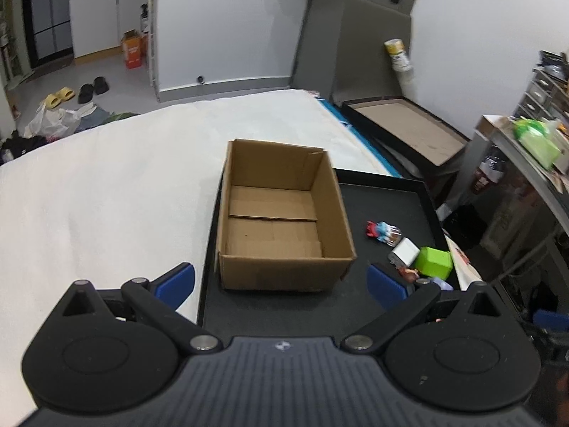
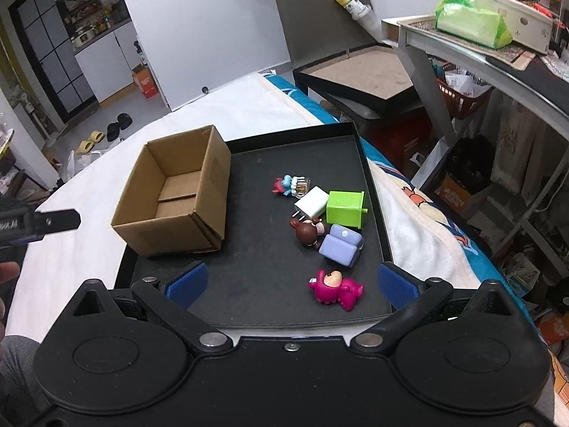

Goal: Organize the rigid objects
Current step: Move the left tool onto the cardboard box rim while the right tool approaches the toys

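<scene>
An empty cardboard box (image 1: 281, 213) (image 2: 177, 195) stands on the left part of a black tray (image 1: 384, 195) (image 2: 263, 284). On the tray's right lie small toys: a blue-red figure (image 2: 290, 184) (image 1: 382, 231), a white charger (image 2: 313, 202) (image 1: 403, 252), a green cube (image 2: 345, 209) (image 1: 434, 262), a brown figure (image 2: 308, 231), a lilac toy sofa (image 2: 340, 244) and a pink figure (image 2: 334, 286). My left gripper (image 1: 281, 281) hovers open in front of the box. My right gripper (image 2: 291, 283) is open above the tray's near edge, with the pink figure between its fingers' line.
The tray rests on a white-covered bed (image 1: 106, 185). A second black tray (image 2: 359, 71) stands beyond the bed. At the right a metal desk (image 2: 462, 46) carries a green packet. Shoes and bags lie on the floor at far left.
</scene>
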The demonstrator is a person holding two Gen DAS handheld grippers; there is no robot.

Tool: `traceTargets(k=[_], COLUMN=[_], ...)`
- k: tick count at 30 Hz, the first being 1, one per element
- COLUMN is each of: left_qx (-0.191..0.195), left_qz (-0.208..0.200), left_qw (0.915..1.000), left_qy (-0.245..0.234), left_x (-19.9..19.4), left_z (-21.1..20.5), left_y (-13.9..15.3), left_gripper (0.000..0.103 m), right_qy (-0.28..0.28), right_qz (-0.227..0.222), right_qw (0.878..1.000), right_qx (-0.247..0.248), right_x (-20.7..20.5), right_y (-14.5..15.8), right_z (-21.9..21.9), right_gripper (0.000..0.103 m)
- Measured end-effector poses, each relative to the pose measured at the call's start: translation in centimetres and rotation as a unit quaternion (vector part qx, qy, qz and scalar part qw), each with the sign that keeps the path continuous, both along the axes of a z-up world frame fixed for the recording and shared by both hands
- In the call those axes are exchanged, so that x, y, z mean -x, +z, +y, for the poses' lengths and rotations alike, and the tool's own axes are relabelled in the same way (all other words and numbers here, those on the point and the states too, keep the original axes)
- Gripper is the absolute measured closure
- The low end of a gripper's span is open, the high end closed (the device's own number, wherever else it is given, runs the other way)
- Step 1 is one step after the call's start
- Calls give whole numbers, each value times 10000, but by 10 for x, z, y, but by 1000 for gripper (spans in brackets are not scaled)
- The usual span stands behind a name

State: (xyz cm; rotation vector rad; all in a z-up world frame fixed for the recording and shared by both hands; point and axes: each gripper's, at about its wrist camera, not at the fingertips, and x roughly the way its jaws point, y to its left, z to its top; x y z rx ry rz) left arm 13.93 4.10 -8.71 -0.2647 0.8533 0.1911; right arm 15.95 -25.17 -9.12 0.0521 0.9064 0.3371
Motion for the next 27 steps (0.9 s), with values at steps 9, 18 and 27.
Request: traceTargets(k=[9, 18, 27], left_qx=[287, 510, 671], left_qz=[162, 133, 324], left_qw=[9984, 9959, 9940], left_qy=[457, 733, 801], left_x=[-28, -56, -79], left_z=[26, 43, 59], left_y=[-24, -41, -68], left_gripper=[2, 2, 4], right_qy=[-164, -378, -582], right_qz=[76, 125, 352], right_qw=[9997, 9989, 9972], right_qx=[174, 239, 324], right_x=[-18, -36, -53], right_y=[-14, -21, -29], right_z=[-3, -11, -15], right_gripper=[0, 1, 1])
